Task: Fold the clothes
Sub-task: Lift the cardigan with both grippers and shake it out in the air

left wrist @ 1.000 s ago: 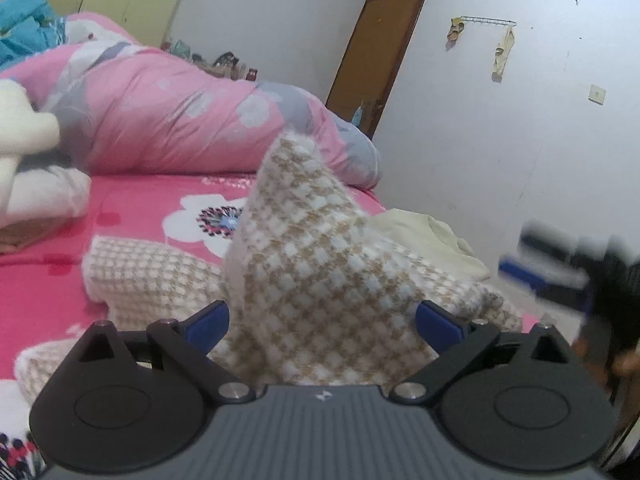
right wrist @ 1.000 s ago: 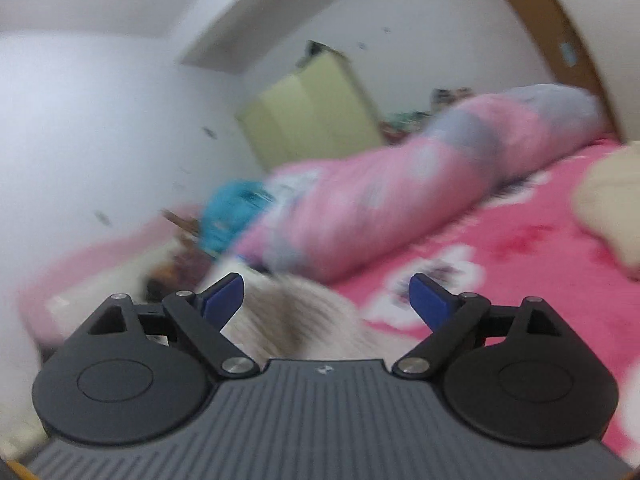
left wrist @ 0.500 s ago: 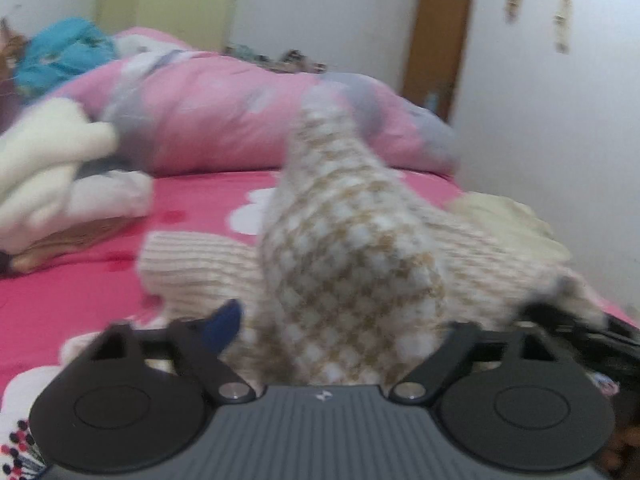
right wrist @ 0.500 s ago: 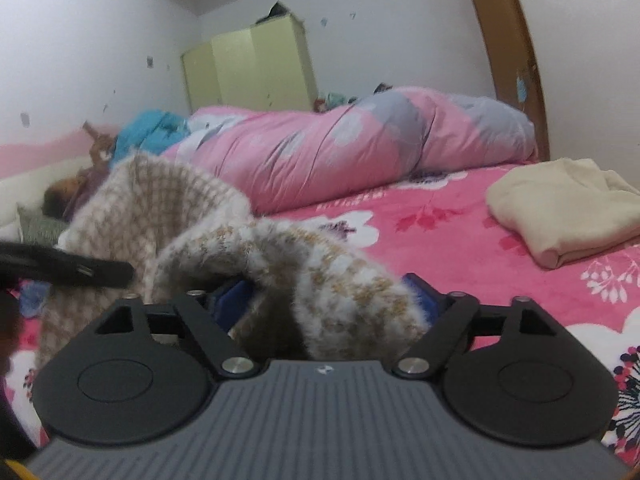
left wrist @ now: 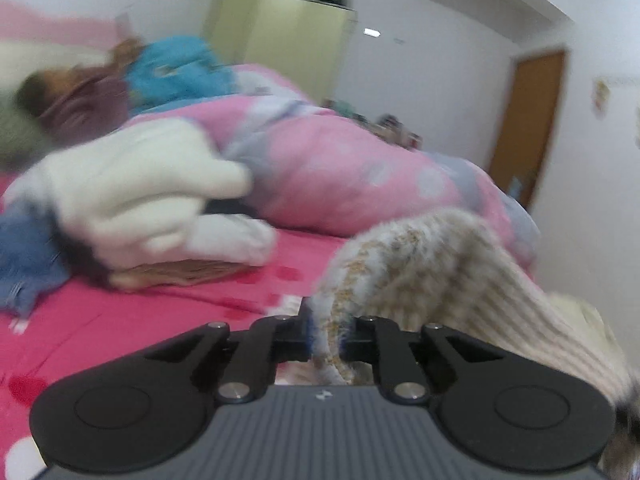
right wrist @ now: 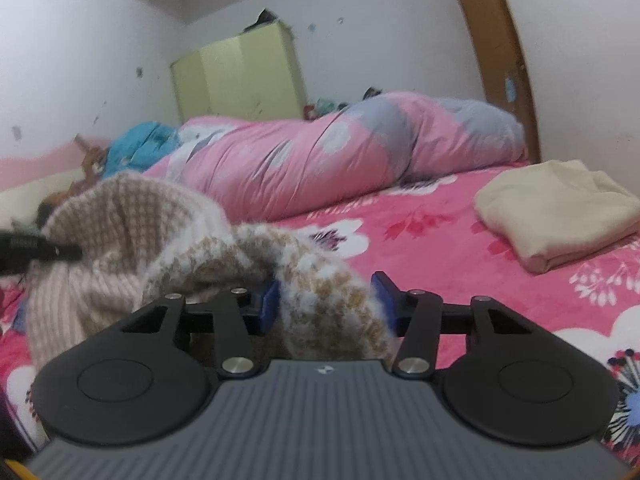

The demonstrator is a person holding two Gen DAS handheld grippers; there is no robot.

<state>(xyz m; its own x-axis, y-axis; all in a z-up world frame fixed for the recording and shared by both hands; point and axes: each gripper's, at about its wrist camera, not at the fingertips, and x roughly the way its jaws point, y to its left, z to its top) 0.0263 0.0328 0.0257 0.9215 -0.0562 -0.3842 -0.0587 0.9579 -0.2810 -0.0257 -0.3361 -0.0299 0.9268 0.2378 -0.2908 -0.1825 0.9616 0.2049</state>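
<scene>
Since a second ago both tools have gone from wide open to closed on the sweater, and the left one has swung its view left, toward the clothes pile.

Left wrist view, blurred. Left tool [left wrist: 325, 334]: fingers drawn close together, a fold of the beige-and-white checked sweater [left wrist: 424, 256] pinched between them. Sweater humps up just beyond the fingertips; its ribbed edge [left wrist: 500, 300] falls away to the right and passes under the tool body. Bed [left wrist: 132, 320] with pink sheet lies open to the left of the grip, bare up to a pile of clothes [left wrist: 132, 196] (white, blue, tan). Pink duvet [left wrist: 340, 172] rolled along the far side, behind the pile. Wardrobe [left wrist: 280, 32] and door [left wrist: 532, 120] on the far wall.

Right wrist view. Right tool [right wrist: 326, 304]: fingers partly closed, wider apart than the left pair, a thick bunch of the same sweater [right wrist: 224, 256] filling the gap and touching both blue pads [right wrist: 270, 306]. Garment is lifted and bunched, not flat. At far left a black finger of the left tool [right wrist: 44, 250] holds the ribbed part. To the right, open flowered sheet [right wrist: 440, 248], then a folded cream garment [right wrist: 560, 208], well apart from the sweater and near the bed's right edge. Duvet [right wrist: 340, 160] bounds the far side.
</scene>
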